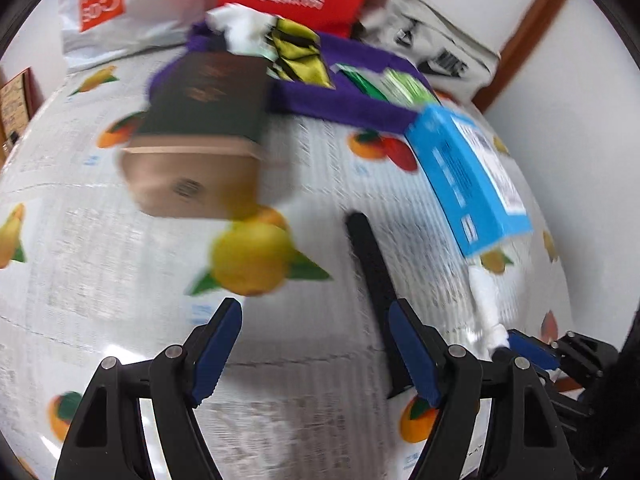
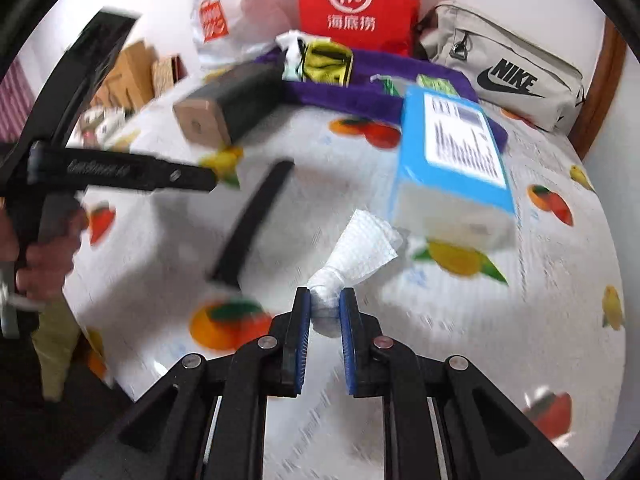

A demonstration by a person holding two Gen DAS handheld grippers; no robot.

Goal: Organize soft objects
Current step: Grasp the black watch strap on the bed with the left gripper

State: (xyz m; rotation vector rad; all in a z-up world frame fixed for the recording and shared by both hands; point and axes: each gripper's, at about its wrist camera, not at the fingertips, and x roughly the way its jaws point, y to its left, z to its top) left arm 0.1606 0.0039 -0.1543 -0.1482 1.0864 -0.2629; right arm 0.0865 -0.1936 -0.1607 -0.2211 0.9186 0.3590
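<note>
Right gripper (image 2: 325,308) pinches a white tissue (image 2: 362,246) between its blue pads, and the loose end of the tissue fans out above the fingers. Just past the tissue sits a blue tissue pack (image 2: 452,160) on the table (image 2: 520,320), which has a white cloth with fruit pictures. Left gripper (image 1: 316,346) hangs over the table with its jaws wide apart and nothing between them. A black strip (image 1: 370,264) lies on the cloth near its right finger. A dark box (image 1: 204,104) with a tan end lies farther back to the left. Behind it a purple cloth (image 2: 384,76) holds a yellow-green packet (image 2: 326,60). At the back stand a red bag (image 2: 358,0), a white plastic bag (image 2: 224,12) and a grey pouch (image 2: 504,76). A hand (image 2: 44,252) grips the left gripper's handle at the left edge of the right view.
</note>
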